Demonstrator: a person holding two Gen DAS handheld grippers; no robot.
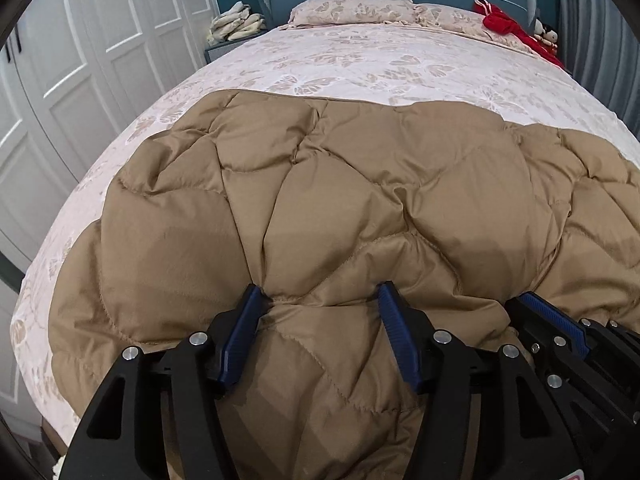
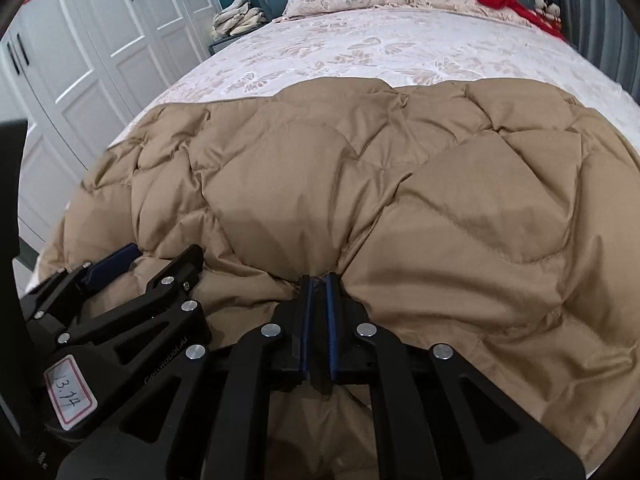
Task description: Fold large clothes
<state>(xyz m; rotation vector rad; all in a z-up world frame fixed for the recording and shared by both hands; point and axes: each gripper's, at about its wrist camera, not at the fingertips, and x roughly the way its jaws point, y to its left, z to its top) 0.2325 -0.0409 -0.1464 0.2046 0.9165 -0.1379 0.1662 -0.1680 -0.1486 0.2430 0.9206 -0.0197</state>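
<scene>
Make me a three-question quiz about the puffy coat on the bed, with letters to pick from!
1. Where is the red cloth?
A. by the pillows
B. on the coat
C. on the floor

2. What colour is the coat?
A. blue
B. tan
C. white

3. What is the right gripper doing?
A. hanging open above the bed
B. shut on the coat
C. holding a pillow

Answers:
1 A: the red cloth lies at the far end of the bed, beside the pillows.
2 B: the whole quilted coat is tan.
3 B: its blue fingers are pinched together on a fold of tan fabric.
</scene>
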